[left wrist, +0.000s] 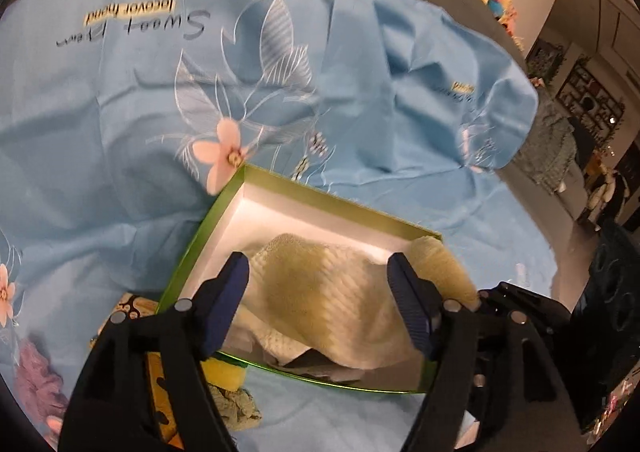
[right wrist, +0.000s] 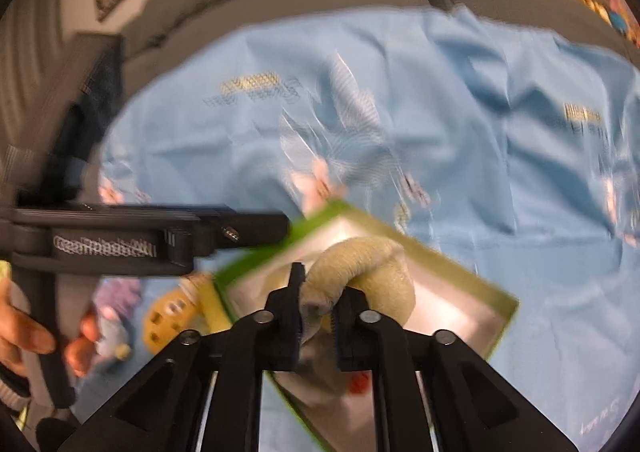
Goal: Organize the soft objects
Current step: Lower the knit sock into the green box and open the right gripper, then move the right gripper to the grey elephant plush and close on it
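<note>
Two grippers, one item in hand. Your left gripper (left wrist: 318, 308) stands with jaws wide apart over the cream knitted cloth (left wrist: 320, 300), its pads clear of the fabric on either side. Your right gripper (right wrist: 316, 310) pinches a rolled end of the same cloth (right wrist: 360, 264) between nearly closed fingers. Cloth lies inside the green-rimmed box (left wrist: 200, 228), draped over its far right corner. Box sits on the blue flowered sheet (left wrist: 120, 112), by the sheet's near edge. Yellow sponge (left wrist: 224, 372), purple plush (left wrist: 36, 380) and a grey-green rag (left wrist: 236, 408) lie just outside the box's near left side. Your hand (right wrist: 24, 336) shows at the right view's left edge, on the left gripper's handle.
</note>
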`<state>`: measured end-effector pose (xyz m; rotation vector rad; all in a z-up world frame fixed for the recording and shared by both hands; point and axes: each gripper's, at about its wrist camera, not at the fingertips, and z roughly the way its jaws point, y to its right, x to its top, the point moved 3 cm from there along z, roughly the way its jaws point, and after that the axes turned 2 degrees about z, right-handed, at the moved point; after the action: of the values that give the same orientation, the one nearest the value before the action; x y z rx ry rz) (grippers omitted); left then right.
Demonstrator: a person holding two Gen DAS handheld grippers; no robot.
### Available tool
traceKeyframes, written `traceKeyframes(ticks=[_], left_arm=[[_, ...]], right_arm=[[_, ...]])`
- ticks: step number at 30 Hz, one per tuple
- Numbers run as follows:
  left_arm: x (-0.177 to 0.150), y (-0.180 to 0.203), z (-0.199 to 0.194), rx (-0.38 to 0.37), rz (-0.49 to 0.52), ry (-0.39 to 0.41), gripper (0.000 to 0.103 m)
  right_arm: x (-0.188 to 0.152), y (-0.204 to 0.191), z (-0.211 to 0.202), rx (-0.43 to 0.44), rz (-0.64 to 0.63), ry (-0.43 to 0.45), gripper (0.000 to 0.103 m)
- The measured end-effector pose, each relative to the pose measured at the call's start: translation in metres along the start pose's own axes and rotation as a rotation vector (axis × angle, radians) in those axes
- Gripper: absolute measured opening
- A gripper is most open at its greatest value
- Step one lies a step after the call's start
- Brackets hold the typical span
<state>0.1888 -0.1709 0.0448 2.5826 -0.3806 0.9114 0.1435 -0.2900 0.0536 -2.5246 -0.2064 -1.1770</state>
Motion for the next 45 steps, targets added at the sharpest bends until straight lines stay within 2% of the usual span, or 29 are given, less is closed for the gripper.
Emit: traceKeyframes(ticks=[1,3,5,15,17,19,21,31,33,45], left_arm=[[-0.002,0.000,0.003,0.008,0.005,-0.005,0.072],[-0.005,0.000,0.006,0.026,0.011,-0.004,0.078],[-0.007,0.000,0.006,0.039,0.017,0.006,0.083],[-0.021,0.012,-0.005,0.104,0.095,0.035,0.086],[-0.027,0.016,-0.012,0.111,0.112,0.045,0.091],[-0.033,0.017,-0.018,0.116,0.122,0.057,0.102],[-0.040,0.019,-0.025,0.122,0.134,0.065,0.102],[-0.066,0.022,-0.059,0.137,0.137,0.107,0.102],[-0.071,0.021,-0.067,0.134,0.130,0.117,0.102],[-0.097,0.016,-0.100,0.138,0.100,0.158,0.102]], right_arm=[[-0.006,0.005,0.005,-0.018,0.008,-0.018,0.024],[-0.016,0.014,0.010,-0.032,0.028,-0.039,0.045],[-0.024,0.022,0.008,-0.023,0.054,-0.039,0.050],[-0.039,0.031,-0.013,-0.033,0.090,-0.017,0.057],[-0.042,0.028,-0.021,-0.028,0.095,-0.009,0.059],[-0.045,0.024,-0.026,-0.027,0.092,-0.008,0.063],[-0.049,0.019,-0.031,-0.027,0.082,-0.005,0.067],[-0.063,-0.010,-0.053,-0.013,0.062,0.011,0.070],[-0.066,-0.016,-0.057,-0.017,0.050,0.014,0.078],[-0.077,-0.048,-0.074,0.004,0.012,0.025,0.078]])
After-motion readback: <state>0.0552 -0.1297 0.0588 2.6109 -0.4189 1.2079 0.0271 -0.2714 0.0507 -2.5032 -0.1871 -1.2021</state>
